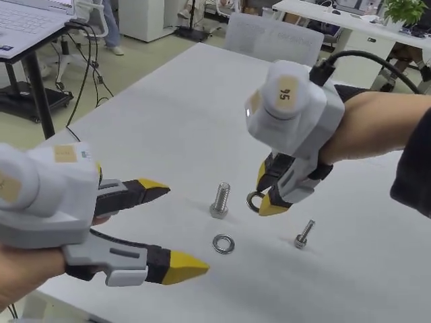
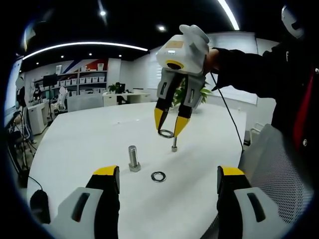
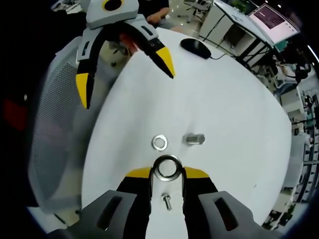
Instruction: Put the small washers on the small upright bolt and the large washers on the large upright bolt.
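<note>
Right gripper (image 1: 264,202) jaws clamped on a washer (image 1: 254,200) just right of the large bolt (image 1: 219,200): shift left, level it, centre hole over the tip, then release; left gripper (image 1: 183,227) jaws apart, idle near-left.

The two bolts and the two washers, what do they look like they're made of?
Large bolt and small bolt: likely steel, silvery-grey with bright glints along the threads. Loose washer and the held washer in the right tongs: same shiny grey metal, possibly zinc-plated; the plating can't be confirmed.
</note>
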`<state>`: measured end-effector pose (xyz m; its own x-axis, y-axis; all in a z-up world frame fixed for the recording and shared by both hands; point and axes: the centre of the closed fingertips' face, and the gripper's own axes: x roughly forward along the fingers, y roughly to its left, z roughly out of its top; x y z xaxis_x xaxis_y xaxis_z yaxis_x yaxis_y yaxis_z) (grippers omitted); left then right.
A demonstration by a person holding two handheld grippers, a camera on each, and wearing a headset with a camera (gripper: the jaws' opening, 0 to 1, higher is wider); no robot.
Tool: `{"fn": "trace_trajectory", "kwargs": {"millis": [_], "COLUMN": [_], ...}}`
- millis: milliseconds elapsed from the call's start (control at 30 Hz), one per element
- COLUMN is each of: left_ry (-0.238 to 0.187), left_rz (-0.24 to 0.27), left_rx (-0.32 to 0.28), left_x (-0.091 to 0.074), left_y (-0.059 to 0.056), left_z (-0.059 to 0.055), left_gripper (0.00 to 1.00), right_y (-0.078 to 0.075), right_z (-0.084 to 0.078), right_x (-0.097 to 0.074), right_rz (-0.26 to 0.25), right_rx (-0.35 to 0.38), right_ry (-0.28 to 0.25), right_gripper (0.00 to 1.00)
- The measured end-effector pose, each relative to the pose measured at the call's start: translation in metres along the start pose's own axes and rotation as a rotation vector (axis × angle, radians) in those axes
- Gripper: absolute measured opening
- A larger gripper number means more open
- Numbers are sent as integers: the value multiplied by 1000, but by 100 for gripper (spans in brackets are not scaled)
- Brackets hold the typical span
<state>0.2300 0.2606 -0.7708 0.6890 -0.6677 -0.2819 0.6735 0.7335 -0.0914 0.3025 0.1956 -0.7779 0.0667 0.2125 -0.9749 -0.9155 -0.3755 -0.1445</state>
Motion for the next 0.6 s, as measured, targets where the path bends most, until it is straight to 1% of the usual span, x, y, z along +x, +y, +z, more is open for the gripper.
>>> {"fn": "trace_trajectory", "kwargs": {"millis": [133,233,300,400,600], "left_ry": [-2,-2,-1,0,2], "left_rz": [16,29,38,51,64], "left_rx": [-4,-7,-7,-9,-11], "left_x": [-3,-5,-6,-8,-10], "left_y": [4,7,9,13,18], "left_z": [-1,-1,-2,-2,-2], "left_gripper": [80,80,80,79,79], "right_y": [-3,-7,-9,-14,-24], "right_z": [3,4,7,10,14], "right_x": [-1,-1,-1,-2,-3], "right_rz": [-1,-6,-4,-8,-14], "right_rx": [-7,-16,-18,-23,-31], "right_ry": [-3,2,-4,-6,-13], "right_gripper": [23,23,23,23,23]}}
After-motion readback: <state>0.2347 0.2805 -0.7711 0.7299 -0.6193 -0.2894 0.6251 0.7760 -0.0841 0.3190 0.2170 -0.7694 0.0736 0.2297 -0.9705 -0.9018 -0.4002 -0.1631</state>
